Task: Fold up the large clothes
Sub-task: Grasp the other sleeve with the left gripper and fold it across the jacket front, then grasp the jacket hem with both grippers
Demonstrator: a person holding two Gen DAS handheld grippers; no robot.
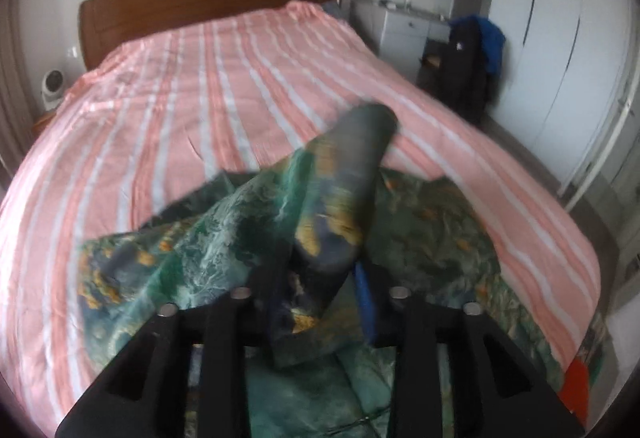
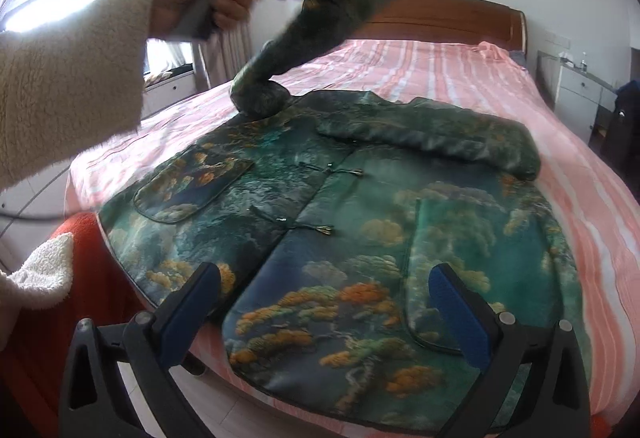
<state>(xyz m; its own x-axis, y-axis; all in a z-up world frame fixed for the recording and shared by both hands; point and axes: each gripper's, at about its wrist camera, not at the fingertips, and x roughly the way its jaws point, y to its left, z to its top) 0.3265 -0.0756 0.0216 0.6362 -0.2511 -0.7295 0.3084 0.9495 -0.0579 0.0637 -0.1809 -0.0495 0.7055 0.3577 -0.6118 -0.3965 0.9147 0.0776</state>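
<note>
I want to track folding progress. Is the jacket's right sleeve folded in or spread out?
Folded in: the right sleeve lies across the jacket chest, below the collar.

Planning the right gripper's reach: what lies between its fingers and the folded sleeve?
Only the jacket front with its clasps, seen in the right wrist view, lies between the right gripper and the sleeve.

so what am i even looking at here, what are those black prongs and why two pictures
No robot: a person holds a hand-held gripper in each hand, each with a fisheye camera looking along its prongs. One picture is from the left hand-held gripper, the other from the right hand-held gripper. A green patterned jacket lies flat on a pink striped bed. The left one, raised by the person's hand, has a jacket sleeve between its prongs and lifts it. The right one hangs open, holding nothing.
</note>
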